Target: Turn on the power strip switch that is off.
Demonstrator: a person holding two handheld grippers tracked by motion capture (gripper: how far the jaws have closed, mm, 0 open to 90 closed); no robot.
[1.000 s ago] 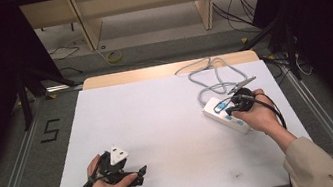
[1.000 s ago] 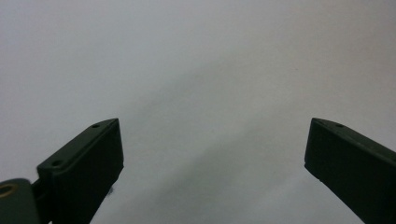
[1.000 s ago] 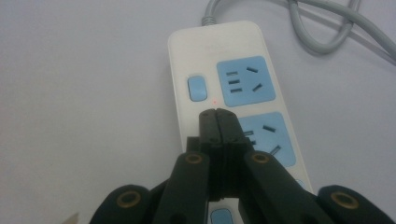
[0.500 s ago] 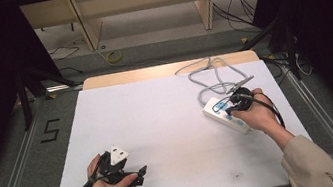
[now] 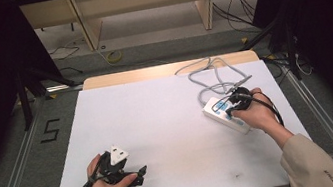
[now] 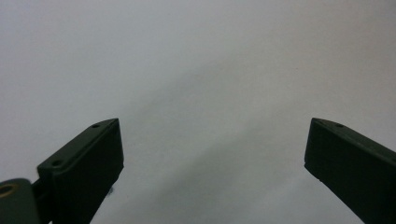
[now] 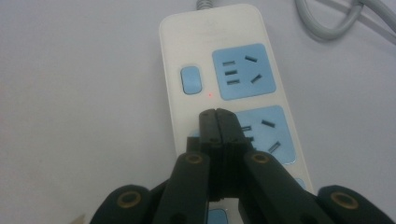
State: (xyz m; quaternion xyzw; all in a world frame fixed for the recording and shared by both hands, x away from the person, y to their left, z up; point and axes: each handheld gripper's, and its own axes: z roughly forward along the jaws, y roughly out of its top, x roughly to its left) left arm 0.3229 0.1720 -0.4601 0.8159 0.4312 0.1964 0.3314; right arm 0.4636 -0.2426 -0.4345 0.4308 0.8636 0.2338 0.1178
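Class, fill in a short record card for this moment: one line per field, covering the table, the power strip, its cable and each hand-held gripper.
Table: white top, seen from above.
Power strip: white, blue sockets, blue switch, small red light lit; lies at the table's right.
Cable: grey, looped behind the strip.
Right hand-held gripper: jaws shut, tip over the strip beside a socket.
Left hand-held gripper: jaws open, holding nothing, over bare table.

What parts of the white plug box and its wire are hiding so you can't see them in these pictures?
- Power strip, right gripper view: its near end is covered by the shut right gripper, so the buttons and sockets there stay hidden.
- Power strip, high view: sockets too small to count; the hand covers part.
- Grey cable, high view: its plug end is too small to make out.
- Left gripper, left gripper view: its open jaws are cut off at the bottom edge.
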